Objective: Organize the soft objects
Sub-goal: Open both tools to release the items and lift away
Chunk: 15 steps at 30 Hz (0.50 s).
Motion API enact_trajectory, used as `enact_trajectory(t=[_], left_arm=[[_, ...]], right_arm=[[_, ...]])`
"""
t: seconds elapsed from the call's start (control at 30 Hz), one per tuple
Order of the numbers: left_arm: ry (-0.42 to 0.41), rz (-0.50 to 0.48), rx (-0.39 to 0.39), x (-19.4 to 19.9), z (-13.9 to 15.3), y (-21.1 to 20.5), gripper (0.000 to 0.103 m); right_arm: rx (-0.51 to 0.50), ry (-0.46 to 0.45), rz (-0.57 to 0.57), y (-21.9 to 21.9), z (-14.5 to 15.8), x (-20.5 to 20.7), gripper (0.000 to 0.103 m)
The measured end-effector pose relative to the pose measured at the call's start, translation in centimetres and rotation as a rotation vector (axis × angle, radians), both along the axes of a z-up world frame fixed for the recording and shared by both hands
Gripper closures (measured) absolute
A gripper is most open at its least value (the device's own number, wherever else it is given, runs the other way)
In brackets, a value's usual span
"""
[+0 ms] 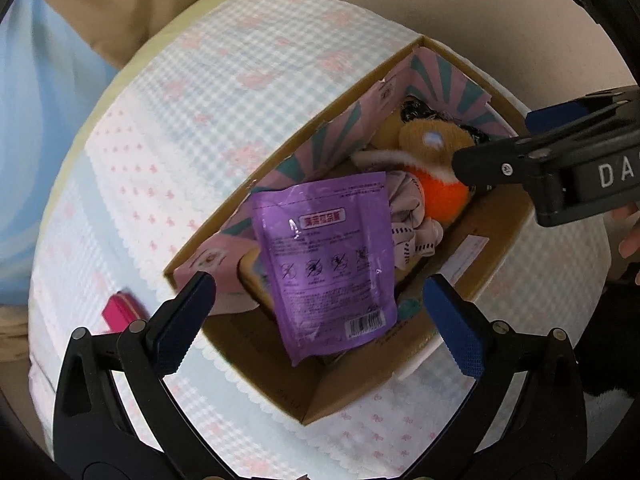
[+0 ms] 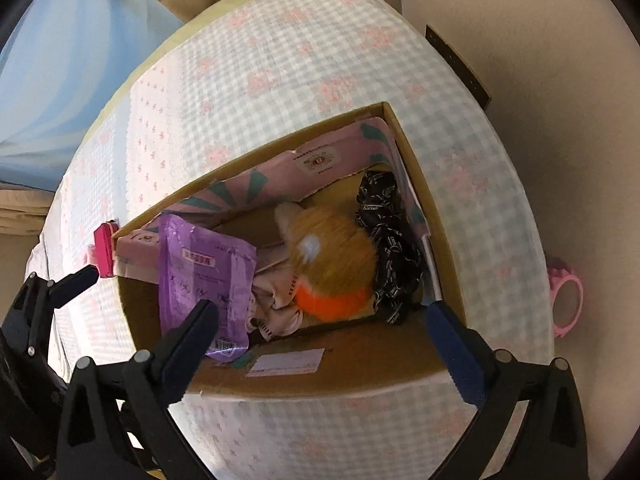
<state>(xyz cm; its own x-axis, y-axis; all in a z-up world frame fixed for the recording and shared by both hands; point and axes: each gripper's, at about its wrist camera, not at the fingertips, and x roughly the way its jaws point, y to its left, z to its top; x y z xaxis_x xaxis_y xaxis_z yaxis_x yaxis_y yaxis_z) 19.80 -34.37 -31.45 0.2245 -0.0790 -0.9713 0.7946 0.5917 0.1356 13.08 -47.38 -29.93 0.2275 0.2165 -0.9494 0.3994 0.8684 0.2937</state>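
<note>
An open cardboard box (image 1: 352, 396) (image 2: 424, 176) stands on a checked cloth. Inside lie a purple pouch (image 1: 332, 264) (image 2: 200, 268), a tan and orange plush toy (image 1: 436, 156) (image 2: 332, 264), a pale striped cloth (image 1: 412, 224) (image 2: 276, 312) and a black patterned fabric (image 2: 388, 240). My left gripper (image 1: 320, 320) is open and empty above the box's near end, over the pouch. My right gripper (image 2: 324, 340) is open and empty above the box's near wall. The right gripper also shows in the left wrist view (image 1: 532, 160), over the plush toy.
The box sits on a table with a blue-and-white checked cloth (image 1: 224, 92) (image 2: 280, 48). A pink object (image 1: 120, 312) (image 2: 105, 252) lies beside the box. A pink tape roll (image 2: 566, 300) hangs at the table's right edge. A beige wall (image 2: 540, 60) is behind.
</note>
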Motion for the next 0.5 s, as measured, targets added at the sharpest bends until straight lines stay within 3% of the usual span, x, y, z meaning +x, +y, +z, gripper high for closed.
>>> enact_trajectory(t=[0.27, 0.5], left_arm=[[-0.062, 0.056, -0.044, -2.3, 4.7, 2.1, 0.000], [-0.130, 0.161, -0.137, -5.4, 10.8, 6.1, 0.000]], right_arm=[[-0.060, -0.099, 0.018, 1.4, 4.4, -1.9, 0.000], [-0.169, -0.214, 0.065, 3.9, 11.7, -5.6, 0.000]])
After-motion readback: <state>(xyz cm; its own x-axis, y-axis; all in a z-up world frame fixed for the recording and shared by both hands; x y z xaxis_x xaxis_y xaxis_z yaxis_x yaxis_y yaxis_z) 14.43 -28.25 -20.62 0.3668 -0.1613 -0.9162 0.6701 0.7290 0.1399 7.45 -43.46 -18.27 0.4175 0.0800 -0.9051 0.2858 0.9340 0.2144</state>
